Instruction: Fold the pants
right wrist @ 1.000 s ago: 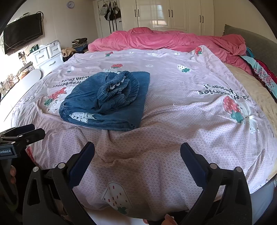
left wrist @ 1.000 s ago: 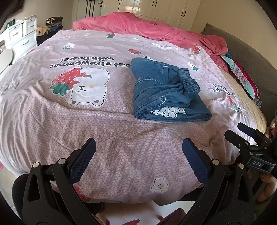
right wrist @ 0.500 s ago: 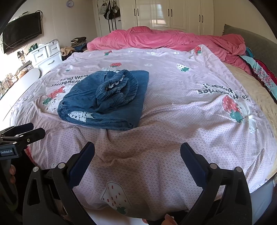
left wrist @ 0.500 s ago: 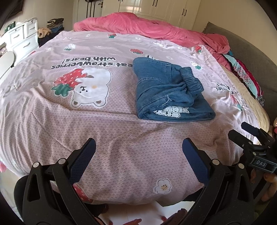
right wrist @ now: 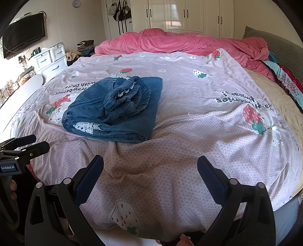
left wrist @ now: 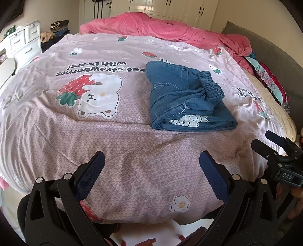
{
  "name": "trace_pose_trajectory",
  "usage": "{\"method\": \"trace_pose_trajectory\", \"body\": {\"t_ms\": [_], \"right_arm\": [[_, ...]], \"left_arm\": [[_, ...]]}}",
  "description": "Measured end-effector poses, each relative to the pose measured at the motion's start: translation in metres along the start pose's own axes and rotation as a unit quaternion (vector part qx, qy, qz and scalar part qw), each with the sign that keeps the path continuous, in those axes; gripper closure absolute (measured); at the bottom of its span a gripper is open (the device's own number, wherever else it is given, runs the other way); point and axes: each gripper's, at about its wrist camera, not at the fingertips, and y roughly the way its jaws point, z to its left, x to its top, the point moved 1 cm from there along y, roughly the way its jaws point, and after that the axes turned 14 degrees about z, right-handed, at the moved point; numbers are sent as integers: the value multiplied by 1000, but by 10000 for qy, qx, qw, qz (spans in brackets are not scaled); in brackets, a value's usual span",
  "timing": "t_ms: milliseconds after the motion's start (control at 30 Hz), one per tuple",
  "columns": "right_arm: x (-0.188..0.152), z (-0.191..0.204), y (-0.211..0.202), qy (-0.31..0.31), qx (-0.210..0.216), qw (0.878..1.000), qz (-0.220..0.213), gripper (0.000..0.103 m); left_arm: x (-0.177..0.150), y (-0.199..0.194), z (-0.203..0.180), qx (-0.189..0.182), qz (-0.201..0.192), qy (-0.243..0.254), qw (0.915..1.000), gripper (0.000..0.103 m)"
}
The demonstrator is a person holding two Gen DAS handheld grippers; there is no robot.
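Note:
Blue denim pants (left wrist: 181, 98) lie folded into a compact bundle on the pink strawberry-print bedspread (left wrist: 113, 136), elastic waistband on top and white lace trim at the near edge. They also show in the right wrist view (right wrist: 115, 111). My left gripper (left wrist: 151, 172) is open and empty, held near the bed's front edge, well short of the pants. My right gripper (right wrist: 150, 174) is open and empty too, also back at the front edge. Each gripper appears at the side of the other's view, the right one (left wrist: 274, 145) and the left one (right wrist: 24, 145).
A rumpled pink duvet (right wrist: 180, 41) lies across the far end of the bed. A grey headboard (left wrist: 274, 56) and patterned cloths (left wrist: 269, 77) are at the right. A white dresser (right wrist: 49, 58) stands to the left, wardrobes (right wrist: 185, 15) behind.
Both grippers have drifted slightly, so the pants sit a little differently in view. The pants have not moved and both grippers stay open.

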Motion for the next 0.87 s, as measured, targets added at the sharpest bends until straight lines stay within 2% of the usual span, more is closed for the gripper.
{"method": "trace_pose_trajectory", "body": {"t_ms": [100, 200, 367, 433, 533, 600, 667, 767, 867], "right_arm": [[1, -1, 1, 3, -3, 10000, 24, 4], [2, -2, 2, 15, -6, 10000, 40, 4], [5, -5, 5, 69, -41, 9999, 65, 4], [6, -7, 7, 90, -46, 9999, 88, 4], [11, -18, 6, 208, -128, 9997, 57, 4], [20, -36, 4, 323, -204, 9992, 65, 4], [33, -67, -1, 592, -436, 9973, -66, 4], [60, -143, 4, 1213, -878, 9887, -85, 4], [91, -236, 27, 1847, -1533, 9707, 72, 4]], "left_arm": [[1, 0, 1, -53, 15, 14, 10000, 9], [2, 0, 1, 64, 28, 41, 10000, 9], [7, 0, 0, 666, 30, 61, 9978, 9], [9, -2, 4, 535, -22, -8, 9986, 9], [20, -4, 23, -42, -17, -254, 9997, 9], [31, -3, 38, 129, -25, -380, 9992, 9], [50, 3, 65, 549, 134, -476, 9973, 9], [80, 16, 122, 1090, 227, -833, 9903, 9], [111, 36, 182, 1647, 398, -1181, 9784, 9]]}}
